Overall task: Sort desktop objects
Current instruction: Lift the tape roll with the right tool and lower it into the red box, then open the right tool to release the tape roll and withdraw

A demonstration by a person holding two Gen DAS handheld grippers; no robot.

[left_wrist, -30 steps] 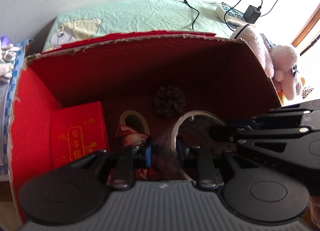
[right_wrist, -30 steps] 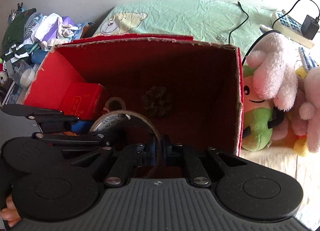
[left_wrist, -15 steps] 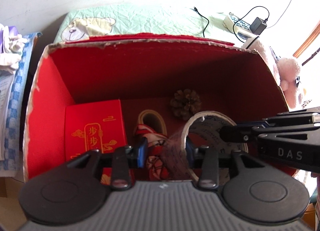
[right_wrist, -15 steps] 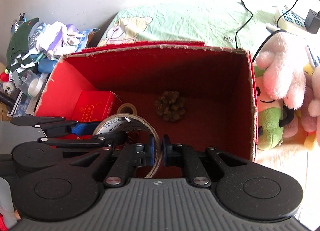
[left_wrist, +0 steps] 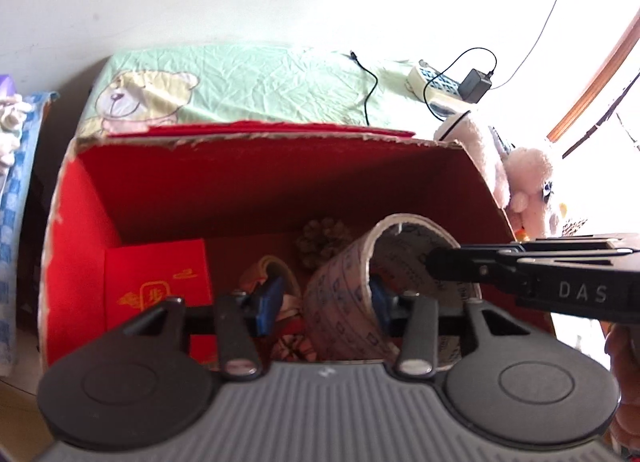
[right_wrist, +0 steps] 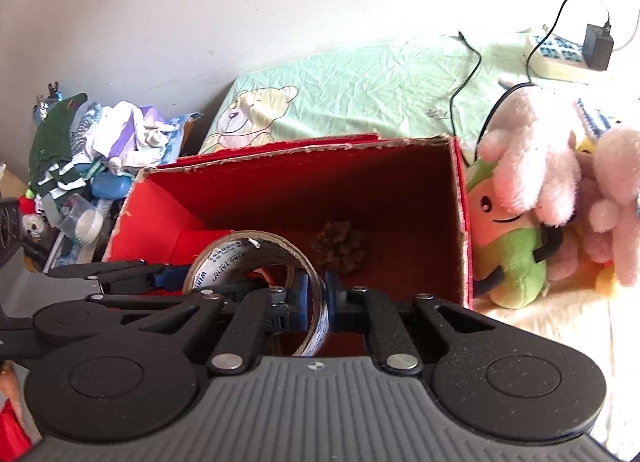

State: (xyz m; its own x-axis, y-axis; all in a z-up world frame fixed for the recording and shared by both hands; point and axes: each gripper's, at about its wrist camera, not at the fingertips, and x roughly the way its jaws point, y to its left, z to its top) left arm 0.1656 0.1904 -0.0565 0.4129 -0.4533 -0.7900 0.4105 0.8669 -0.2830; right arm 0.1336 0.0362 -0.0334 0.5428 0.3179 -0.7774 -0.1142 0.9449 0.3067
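Red box (left_wrist: pixel 80 230), red inside too, with a smaller red carton (left_wrist: pixel 156 282) printed in gold. Brown pine cone (right_wrist: pixel 340 248). Tan tape roll (right_wrist: pixel 256 258), blue lettering. Mint-green cloth (right_wrist: pixel 360 90) with a yellow bear. Pink plush (right_wrist: pixel 532 158) on a green-and-orange one (right_wrist: pixel 508 246).

You can read the white letters "DAS" on the black arm of the right tool (left_wrist: pixel 436 262). The inside of the brown ring-shaped tape roll (right_wrist: pixel 256 262) has small blue print. It looks like "WING TAI", but it is too small to be sure. The small red cardboard box (left_wrist: pixel 158 286) has gold signs you cannot read clearly.
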